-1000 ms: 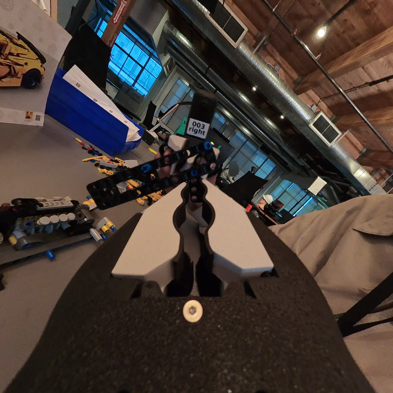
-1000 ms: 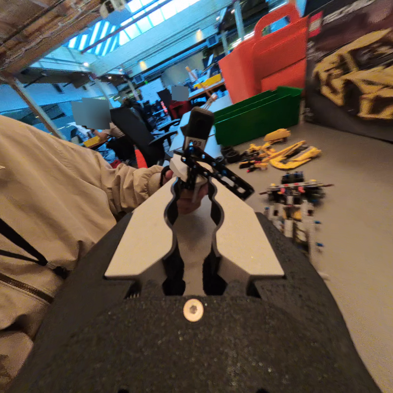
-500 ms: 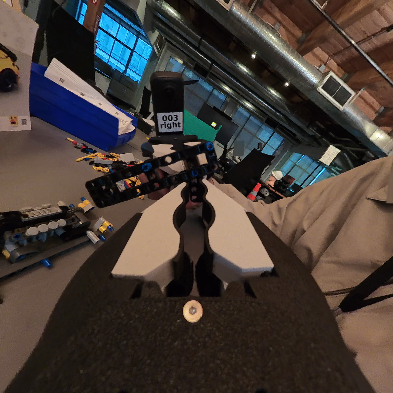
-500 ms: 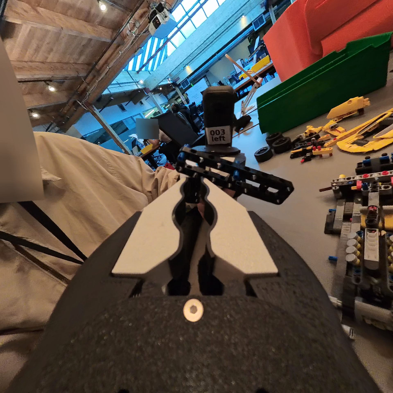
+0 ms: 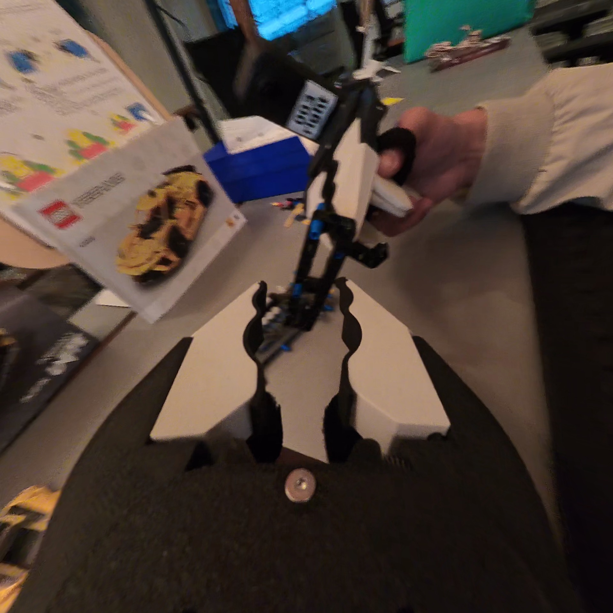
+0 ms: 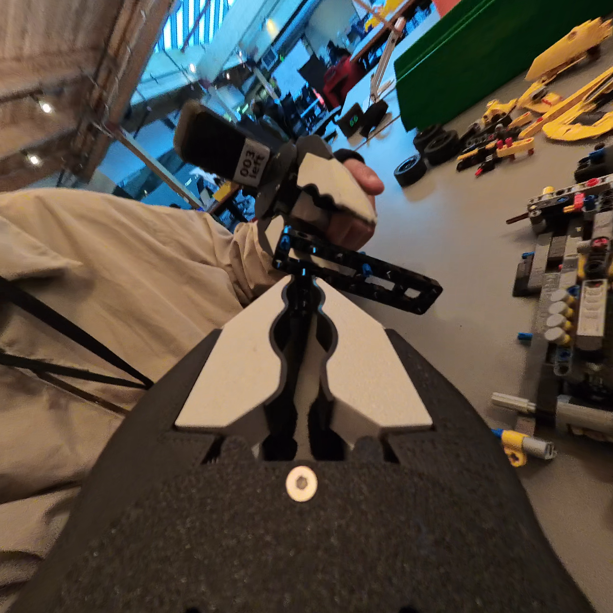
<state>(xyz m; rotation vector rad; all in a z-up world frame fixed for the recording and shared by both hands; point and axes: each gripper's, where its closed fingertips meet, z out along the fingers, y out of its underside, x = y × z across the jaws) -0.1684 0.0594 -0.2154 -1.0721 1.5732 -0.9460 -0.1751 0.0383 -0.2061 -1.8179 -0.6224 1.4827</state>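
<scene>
A black beam frame with blue pins (image 6: 365, 278) is pinched at one end in my right gripper (image 6: 302, 282), which is shut on it and holds it above the grey table (image 6: 447, 232). My left gripper (image 5: 302, 287) is open and empty. In the left wrist view the frame (image 5: 318, 258) hangs from the right gripper (image 5: 335, 212), with its lower end just beyond my open left fingertips. In the right wrist view the left gripper (image 6: 358, 215) sits just above the frame, apart from it. The left wrist view is blurred.
A partly built grey and black chassis (image 6: 570, 298) lies on the table at right. Yellow body panels (image 6: 564, 109), black tyres (image 6: 428, 149) and a green bin (image 6: 481, 59) lie farther back. A booklet showing a yellow car (image 5: 139, 225) and a blue bin (image 5: 262, 166) stand at left. My two grippers' fingertips are within a few centimetres of each other. Between my left fingertips and the yellow car (image 5: 139, 225) there is roughly 30 cm.
My left gripper has opened and let go of the frame, then swung away and down. The right gripper keeps hold of the frame, which has tilted.
</scene>
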